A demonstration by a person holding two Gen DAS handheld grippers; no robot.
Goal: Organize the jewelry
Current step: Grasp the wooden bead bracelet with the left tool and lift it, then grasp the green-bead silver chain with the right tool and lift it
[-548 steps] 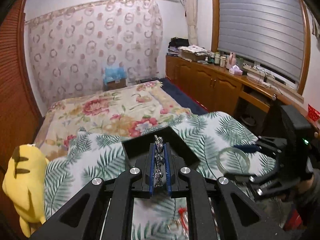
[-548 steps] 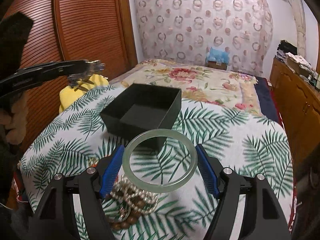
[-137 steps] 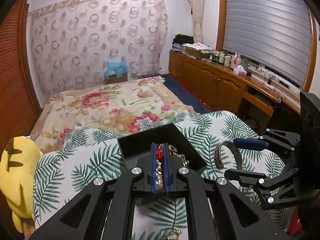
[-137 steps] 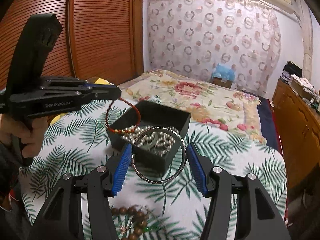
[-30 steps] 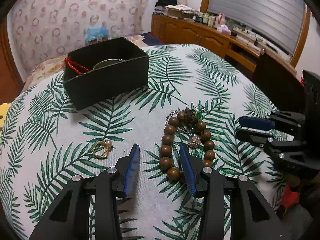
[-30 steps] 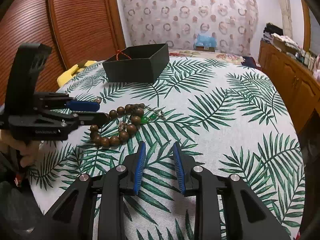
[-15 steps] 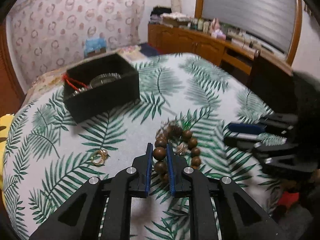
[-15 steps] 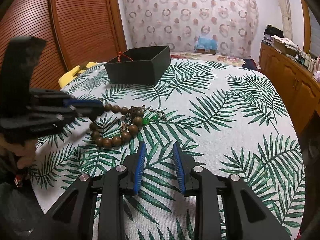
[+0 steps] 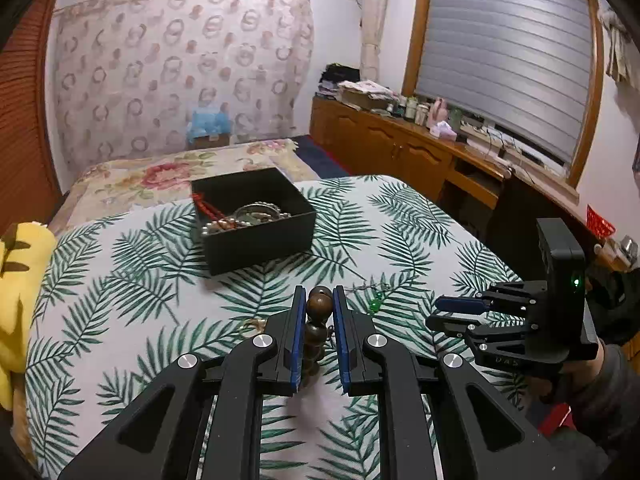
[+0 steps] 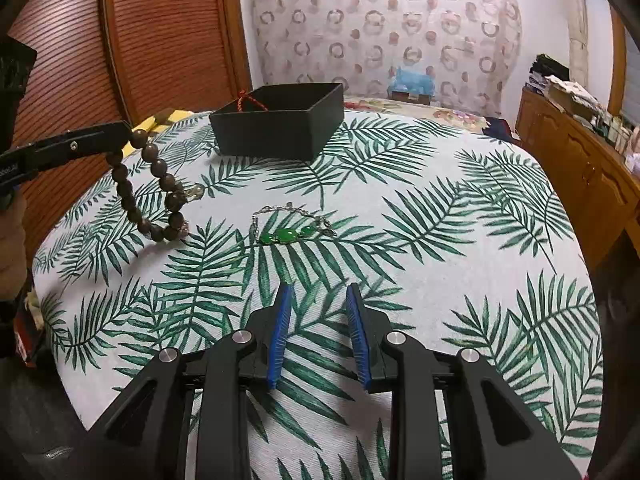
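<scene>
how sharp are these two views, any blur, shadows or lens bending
Left wrist view: sharp up close, the wooden bead bracelet crisp between the left gripper pads; window frame and walls bow with fisheye.
Right wrist view: also sharp, the hanging bracelet throws a soft shadow on the palm-leaf tablecloth; dark corners vignette.

This is a bedroom in a home. A bed with a flowered cover point(image 9: 168, 176) stands by the wall, behind a table with a palm-leaf cloth point(image 9: 120, 280). A curtain with a ring pattern point(image 9: 180, 68) hangs at the far end. Under the window with a closed grey blind point(image 9: 504, 52) runs a long wooden cabinet point(image 9: 400, 152), covered with bottles and papers. A wooden slatted wardrobe door point(image 10: 168, 32) fills one side.
</scene>
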